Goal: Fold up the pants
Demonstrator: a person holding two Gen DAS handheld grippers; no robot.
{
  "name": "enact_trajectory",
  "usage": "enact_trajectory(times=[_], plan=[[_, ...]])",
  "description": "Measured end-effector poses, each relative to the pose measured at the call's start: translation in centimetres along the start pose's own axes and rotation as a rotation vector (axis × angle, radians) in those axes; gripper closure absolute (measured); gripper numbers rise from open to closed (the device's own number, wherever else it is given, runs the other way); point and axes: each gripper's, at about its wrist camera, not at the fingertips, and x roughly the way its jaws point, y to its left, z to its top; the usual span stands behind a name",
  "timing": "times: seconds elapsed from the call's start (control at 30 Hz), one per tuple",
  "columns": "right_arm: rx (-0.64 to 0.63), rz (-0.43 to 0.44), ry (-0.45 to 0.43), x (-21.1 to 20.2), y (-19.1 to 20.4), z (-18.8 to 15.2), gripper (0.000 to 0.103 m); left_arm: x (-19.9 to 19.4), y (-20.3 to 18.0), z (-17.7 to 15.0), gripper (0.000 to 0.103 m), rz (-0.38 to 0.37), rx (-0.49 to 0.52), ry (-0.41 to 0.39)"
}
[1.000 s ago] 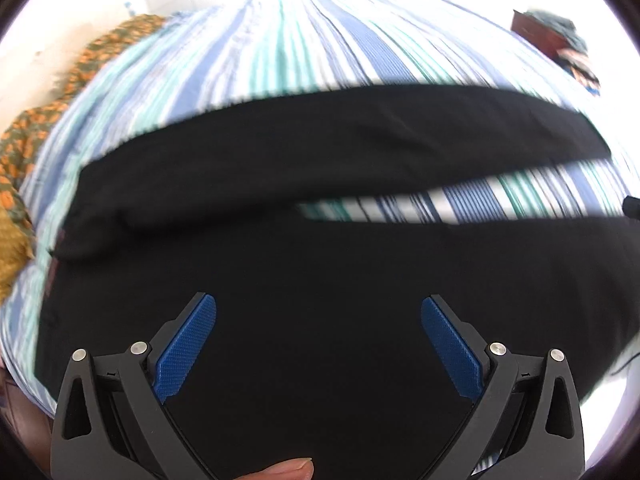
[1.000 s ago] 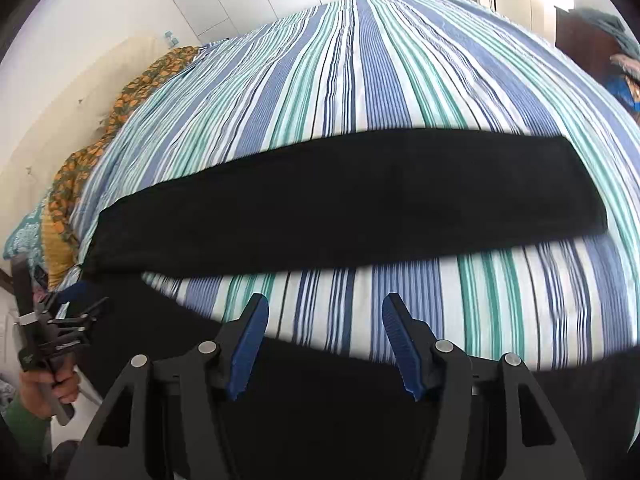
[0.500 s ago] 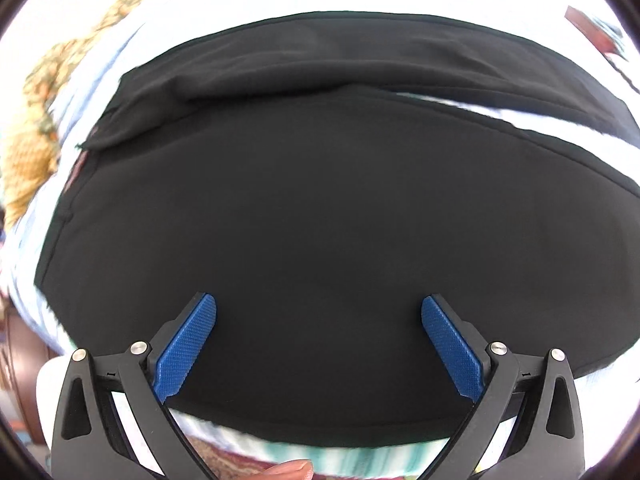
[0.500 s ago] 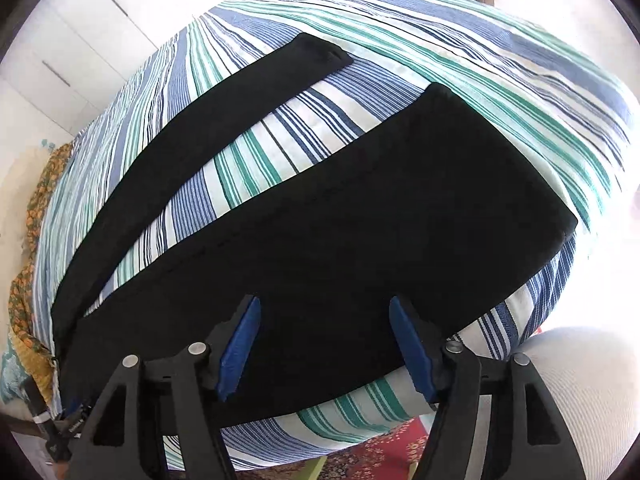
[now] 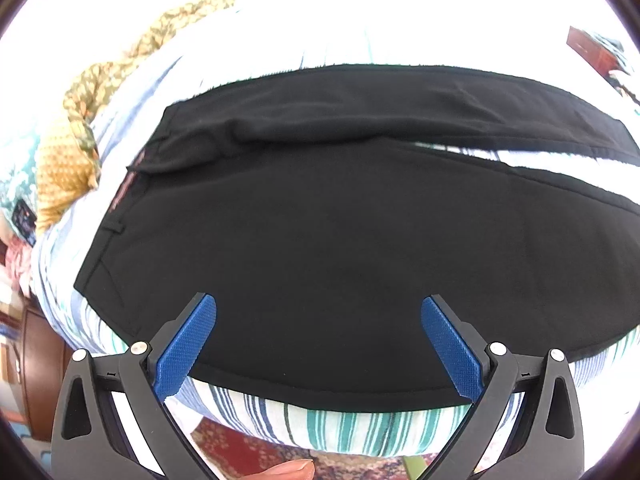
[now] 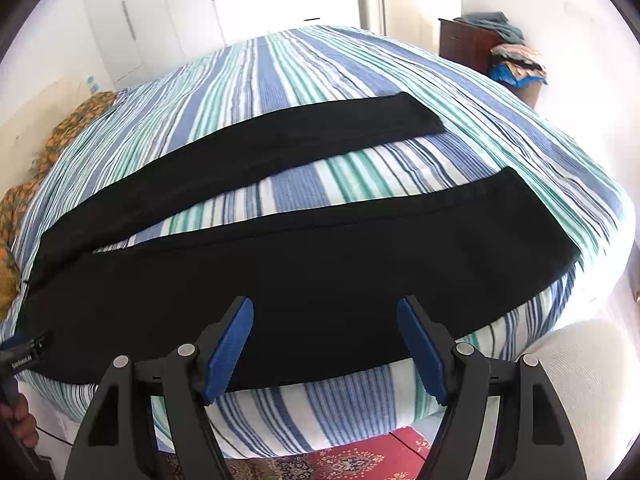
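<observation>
Black pants (image 5: 320,232) lie flat on a striped bed, waistband to the left, both legs spread apart to the right. In the right wrist view the pants (image 6: 320,272) show a near leg and a far leg with striped bedding between them. My left gripper (image 5: 319,308) is open and empty, hovering over the near edge of the seat part. My right gripper (image 6: 325,312) is open and empty above the near leg's lower edge. The left gripper also shows in the right wrist view (image 6: 24,354) at the far left.
The blue, green and white striped bedspread (image 6: 304,80) covers the bed. A yellow patterned cloth (image 5: 76,152) lies by the waistband. A dark wooden cabinet (image 6: 468,46) with piled clothes stands at the back right. A red rug (image 6: 360,456) lies on the floor below.
Both grippers have pulled back toward the bed's near edge and tilted up; the bed edge and rug now show. Both stay open. The pants have not moved.
</observation>
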Motion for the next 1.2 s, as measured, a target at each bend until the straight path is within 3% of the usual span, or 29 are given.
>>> enact_trajectory(times=[0.43,0.6,0.73,0.8,0.9,0.97,1.07,1.2], plan=[[-0.172,0.107,-0.001,-0.2,4.9,-2.2,0.026,-0.1,0.6,0.4,0.001,-0.021,0.017,-0.045],[-0.178,0.147,0.020,0.2,5.4,-2.2,0.026,1.5,0.5,0.1,0.001,-0.055,0.020,0.004],[-0.184,0.187,0.094,2.0,5.8,-2.4,0.024,4.6,0.4,-1.0,0.000,-0.073,0.062,0.121],[-0.138,0.165,0.158,3.6,4.8,-2.2,0.024,4.5,1.8,-0.6,0.000,-0.076,0.016,0.116],[0.003,0.083,0.145,4.2,0.9,-0.8,0.026,5.1,4.1,0.0,0.000,0.014,-0.030,0.115],[0.072,0.021,0.133,4.0,-1.9,0.4,0.025,5.5,5.7,0.4,0.000,0.005,-0.072,0.128],[0.150,0.022,0.125,3.6,-5.6,2.6,0.025,5.0,6.6,1.0,0.001,-0.009,-0.095,0.114],[0.106,0.033,0.117,3.9,-7.5,6.7,0.025,4.2,6.4,3.3,0.001,-0.087,-0.083,0.069]])
